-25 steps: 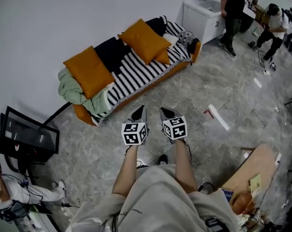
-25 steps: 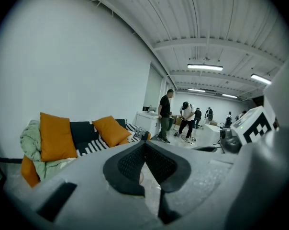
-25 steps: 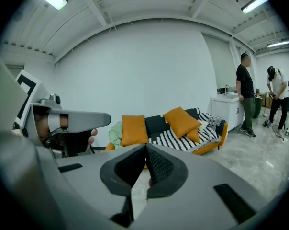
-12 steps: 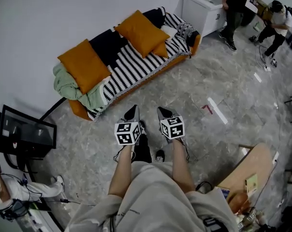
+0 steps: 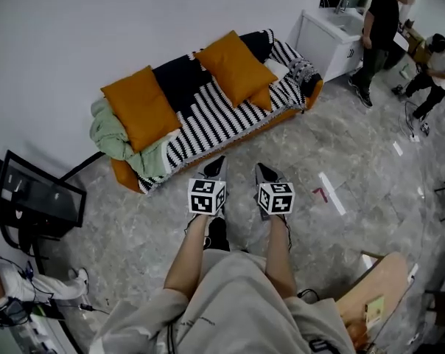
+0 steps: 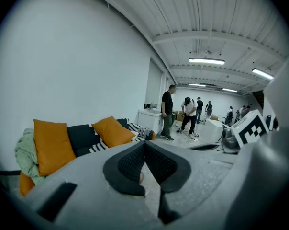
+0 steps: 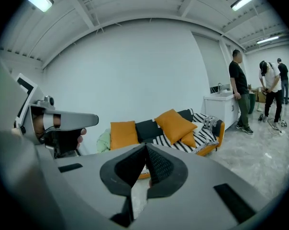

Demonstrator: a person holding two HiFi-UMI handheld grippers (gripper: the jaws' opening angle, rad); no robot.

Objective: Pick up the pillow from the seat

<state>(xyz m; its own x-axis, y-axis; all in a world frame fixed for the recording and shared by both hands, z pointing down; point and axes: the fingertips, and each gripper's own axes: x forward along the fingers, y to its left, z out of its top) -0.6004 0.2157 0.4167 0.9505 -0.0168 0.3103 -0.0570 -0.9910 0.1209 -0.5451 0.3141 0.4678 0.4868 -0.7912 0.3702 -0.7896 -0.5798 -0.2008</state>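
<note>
Two large orange pillows [image 5: 141, 108] [image 5: 235, 66] lean against the back of a sofa [image 5: 208, 120] with a black-and-white striped cover. A smaller orange pillow [image 5: 263, 98] lies below the right one. In the head view my left gripper [image 5: 217, 162] and right gripper [image 5: 261, 168] are held side by side over the floor, just short of the sofa's front edge, pointing at it. Both are shut and empty. In the left gripper view the left gripper [image 6: 145, 145] has its pads meeting, pillows [image 6: 51, 145] far off. The right gripper [image 7: 146, 147] faces the pillows [image 7: 174, 124] likewise.
A green blanket [image 5: 112, 135] is heaped on the sofa's left end. A black screen on a stand [image 5: 34, 198] is at the left. A white sink cabinet [image 5: 327, 41] and two people [image 5: 381, 24] [image 5: 438, 57] are at the far right. A wooden table [image 5: 377, 286] stands at the lower right.
The person has stepped forward, with a dark shoe now under the grippers, and both grippers have travelled together across the floor by the sofa. Both stay shut.
</note>
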